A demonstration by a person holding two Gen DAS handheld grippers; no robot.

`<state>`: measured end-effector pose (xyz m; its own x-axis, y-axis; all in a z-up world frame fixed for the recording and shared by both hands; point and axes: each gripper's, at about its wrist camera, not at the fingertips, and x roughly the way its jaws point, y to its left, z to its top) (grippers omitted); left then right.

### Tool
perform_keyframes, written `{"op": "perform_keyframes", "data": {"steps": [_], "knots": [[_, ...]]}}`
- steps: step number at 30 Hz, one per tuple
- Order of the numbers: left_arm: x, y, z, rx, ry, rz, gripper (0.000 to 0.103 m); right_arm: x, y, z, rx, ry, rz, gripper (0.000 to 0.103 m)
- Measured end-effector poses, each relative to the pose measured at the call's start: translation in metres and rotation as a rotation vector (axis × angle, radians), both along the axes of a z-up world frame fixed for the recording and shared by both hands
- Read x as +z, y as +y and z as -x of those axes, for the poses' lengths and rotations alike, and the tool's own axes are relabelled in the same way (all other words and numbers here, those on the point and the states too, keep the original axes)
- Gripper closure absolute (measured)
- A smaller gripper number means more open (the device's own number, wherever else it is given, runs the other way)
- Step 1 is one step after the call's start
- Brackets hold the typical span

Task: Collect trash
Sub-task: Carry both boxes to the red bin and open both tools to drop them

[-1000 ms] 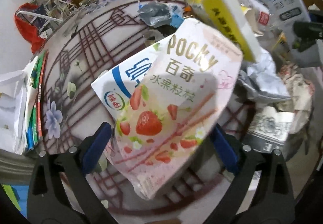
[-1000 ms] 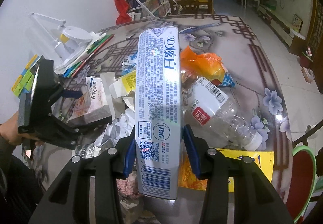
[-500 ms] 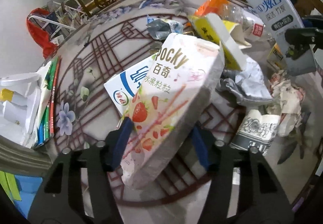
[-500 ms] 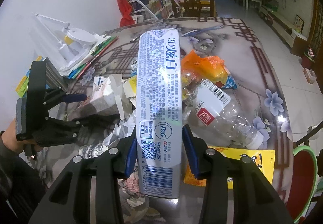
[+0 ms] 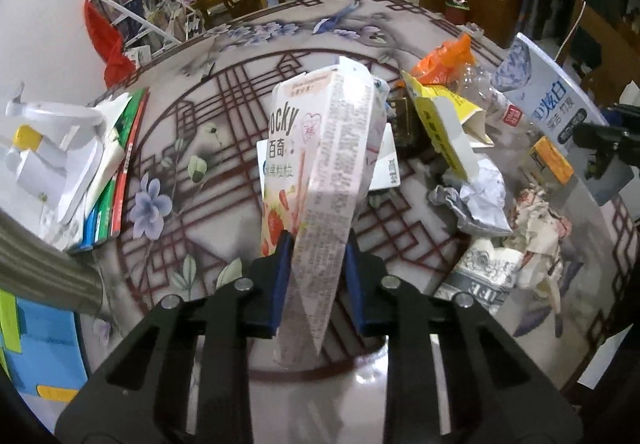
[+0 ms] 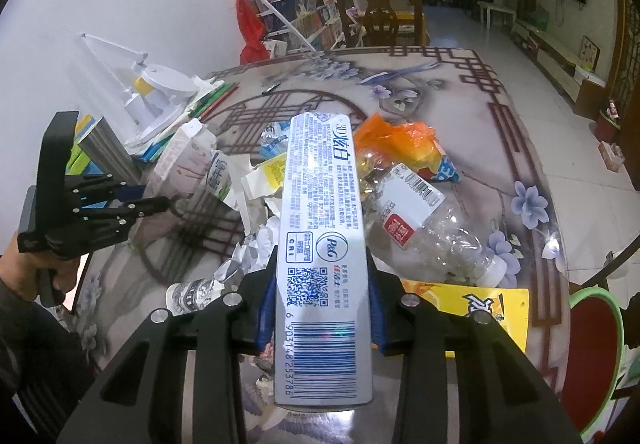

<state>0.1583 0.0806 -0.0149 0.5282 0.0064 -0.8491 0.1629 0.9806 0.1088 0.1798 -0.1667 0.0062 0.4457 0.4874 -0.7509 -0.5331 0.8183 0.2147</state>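
The left gripper [image 5: 314,280] is clamped on a pink Pocky box [image 5: 320,171], crushed flat between its pads and lifted clear of the table [image 5: 248,99]. The right gripper [image 6: 320,308], its jaws closing, squeezes a long silver toothpaste box [image 6: 320,228], also held above the table. Behind them, mid-table, lie crumpled paper [image 5: 476,199], a yellow carton [image 5: 444,123], a clear plastic bottle [image 6: 432,228] and an orange wrapper [image 6: 396,143].

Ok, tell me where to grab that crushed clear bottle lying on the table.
Take the clear bottle at its neck, just behind the white cap, coming from above with the jaws across its length. It lies on its side with a crumpled body. The cap end looks firmer and lies free, while the label end is crowded by the orange bag and other litter.
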Motion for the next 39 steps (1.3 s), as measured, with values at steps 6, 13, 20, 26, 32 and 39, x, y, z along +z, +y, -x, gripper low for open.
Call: {"op": "perform_keyframes", "data": {"steps": [6, 13, 20, 26, 32, 39], "knots": [[0.021, -0.002, 0.02, 0.019, -0.037, 0.048, 0.078, 0.014, -0.005, 0.008, -0.006, -0.023, -0.032, 0.068], [0.042, -0.02, 0.033, 0.004, -0.065, 0.085, 0.078, 0.023, -0.023, 0.021, -0.033, -0.044, -0.046, 0.068], [0.058, -0.044, 0.037, -0.02, -0.085, 0.141, 0.078, 0.024, -0.05, 0.031, -0.082, -0.057, -0.054, 0.068], [0.066, -0.079, 0.03, -0.076, -0.087, 0.193, 0.078, 0.03, -0.077, 0.037, -0.126, -0.087, -0.066, 0.068], [0.067, -0.124, 0.02, -0.14, -0.071, 0.247, 0.078, 0.032, -0.109, 0.038, -0.184, -0.098, -0.09, 0.068], [0.062, -0.181, -0.001, -0.211, -0.047, 0.306, 0.078, 0.032, -0.161, 0.034, -0.291, -0.096, -0.119, 0.068]]}}
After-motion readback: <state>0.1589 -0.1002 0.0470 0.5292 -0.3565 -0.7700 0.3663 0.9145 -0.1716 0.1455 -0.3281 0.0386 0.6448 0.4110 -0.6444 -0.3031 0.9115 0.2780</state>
